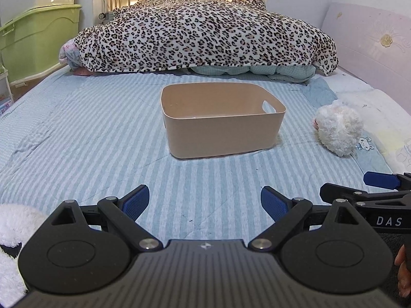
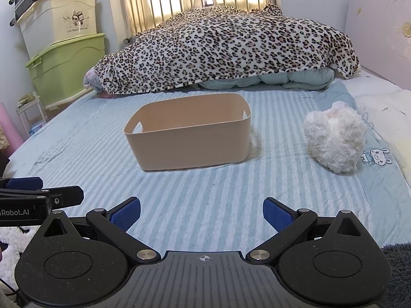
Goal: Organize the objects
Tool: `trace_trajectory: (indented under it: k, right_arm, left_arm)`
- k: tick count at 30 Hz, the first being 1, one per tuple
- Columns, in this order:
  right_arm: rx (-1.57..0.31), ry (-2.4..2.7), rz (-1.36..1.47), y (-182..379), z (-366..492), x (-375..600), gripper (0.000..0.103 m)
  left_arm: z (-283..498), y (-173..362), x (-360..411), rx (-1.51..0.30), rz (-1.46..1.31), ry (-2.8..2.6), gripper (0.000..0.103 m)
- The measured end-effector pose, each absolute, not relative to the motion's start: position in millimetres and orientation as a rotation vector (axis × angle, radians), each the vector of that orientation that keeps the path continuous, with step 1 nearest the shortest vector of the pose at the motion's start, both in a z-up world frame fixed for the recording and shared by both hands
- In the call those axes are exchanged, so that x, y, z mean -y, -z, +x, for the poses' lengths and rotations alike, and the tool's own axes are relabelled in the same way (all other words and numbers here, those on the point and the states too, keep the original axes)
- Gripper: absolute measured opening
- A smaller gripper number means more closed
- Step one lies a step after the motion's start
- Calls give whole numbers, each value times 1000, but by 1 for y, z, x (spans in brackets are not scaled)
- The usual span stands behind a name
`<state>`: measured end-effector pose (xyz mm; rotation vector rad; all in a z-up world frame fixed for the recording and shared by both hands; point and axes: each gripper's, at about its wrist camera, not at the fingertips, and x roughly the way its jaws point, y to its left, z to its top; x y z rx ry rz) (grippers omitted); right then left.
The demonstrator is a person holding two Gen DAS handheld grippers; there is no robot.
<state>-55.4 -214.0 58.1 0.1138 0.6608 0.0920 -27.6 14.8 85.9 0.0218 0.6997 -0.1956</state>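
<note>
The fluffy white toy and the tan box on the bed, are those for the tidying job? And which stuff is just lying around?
For the job:
- fluffy white toy, lying on the striped sheet right of the box
- tan box, open top
- left claw and right claw, both open and holding nothing

Just lying about:
- leopard blanket
- green bin
- cream bin stacked on it

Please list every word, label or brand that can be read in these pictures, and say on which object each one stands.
"DAS": on the right gripper, its side.
"Robot.AI", start cut off: on the left gripper, its side.
"Live happily every day", small, partly blurred: on the cream storage box, under a cartoon.
Nothing readable on the tan basket.
</note>
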Motion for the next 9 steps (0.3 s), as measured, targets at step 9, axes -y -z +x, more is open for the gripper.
trace_trajectory:
  k: [9]
  right_arm:
    - [-669,-89,120,-56,-52,215,103]
  left_arm:
    - [-26,-83,-14,-695,39,188,94]
